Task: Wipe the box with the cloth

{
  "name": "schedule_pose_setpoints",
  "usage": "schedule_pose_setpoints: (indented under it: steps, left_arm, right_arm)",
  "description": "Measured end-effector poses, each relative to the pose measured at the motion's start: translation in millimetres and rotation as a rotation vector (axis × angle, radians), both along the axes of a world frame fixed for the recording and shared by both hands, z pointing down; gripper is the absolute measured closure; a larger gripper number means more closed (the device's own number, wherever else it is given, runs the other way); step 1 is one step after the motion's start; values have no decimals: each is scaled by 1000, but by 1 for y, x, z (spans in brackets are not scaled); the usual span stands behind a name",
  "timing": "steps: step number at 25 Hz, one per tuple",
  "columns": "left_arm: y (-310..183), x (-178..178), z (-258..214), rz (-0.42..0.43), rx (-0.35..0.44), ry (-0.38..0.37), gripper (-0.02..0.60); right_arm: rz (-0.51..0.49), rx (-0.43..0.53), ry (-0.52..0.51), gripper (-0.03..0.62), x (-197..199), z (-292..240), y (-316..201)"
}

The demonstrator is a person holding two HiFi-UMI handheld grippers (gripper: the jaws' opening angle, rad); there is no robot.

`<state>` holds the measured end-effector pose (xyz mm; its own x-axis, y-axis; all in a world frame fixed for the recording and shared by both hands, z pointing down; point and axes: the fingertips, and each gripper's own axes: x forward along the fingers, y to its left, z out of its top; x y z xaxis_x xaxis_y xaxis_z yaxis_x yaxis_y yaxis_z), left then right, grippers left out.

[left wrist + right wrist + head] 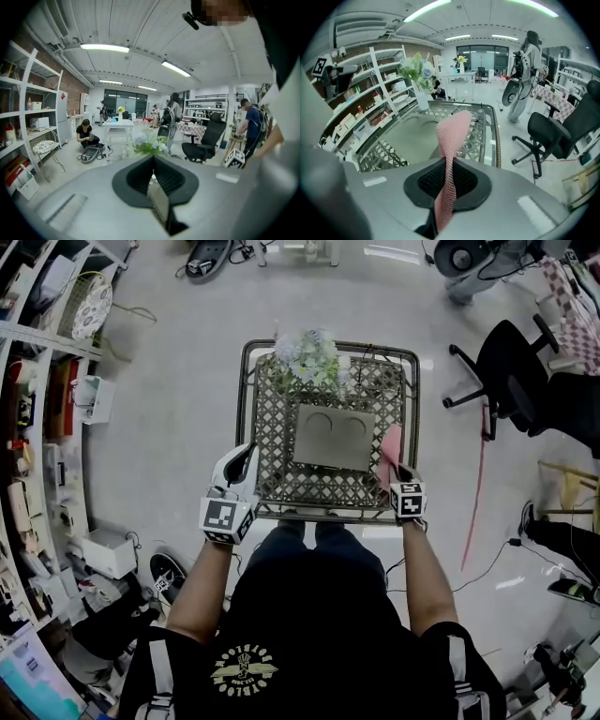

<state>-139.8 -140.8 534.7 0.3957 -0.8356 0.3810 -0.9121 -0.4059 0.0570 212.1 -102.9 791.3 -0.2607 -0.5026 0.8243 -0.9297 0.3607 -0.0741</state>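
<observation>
Right tool (446, 185) clamped on pink cloth (453, 133), grey box (412, 139) beyond.

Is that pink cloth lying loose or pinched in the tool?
Pinched: the pink mesh cloth stands bunched between the right gripper's closed jaws.

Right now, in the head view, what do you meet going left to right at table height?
shelving → left gripper → box → right gripper, shut on the cloth → office chair
</observation>
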Motion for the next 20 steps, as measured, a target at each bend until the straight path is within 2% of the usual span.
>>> schedule_pose_setpoints:
  steps: [8,14,20]
  left_arm:
    - [-4,-28,-9,-6,4,40,581]
    - [-7,-50,-6,-31,-11,57,581]
    - [-9,-77,-7,-25,-21,68,581]
  right_arm:
    - [-87,34,-83,569,-82,-49,-22]
    - [-132,10,-88,569,-130,-52,-40]
    - [-186,5,-110,569,-196,-42,-61]
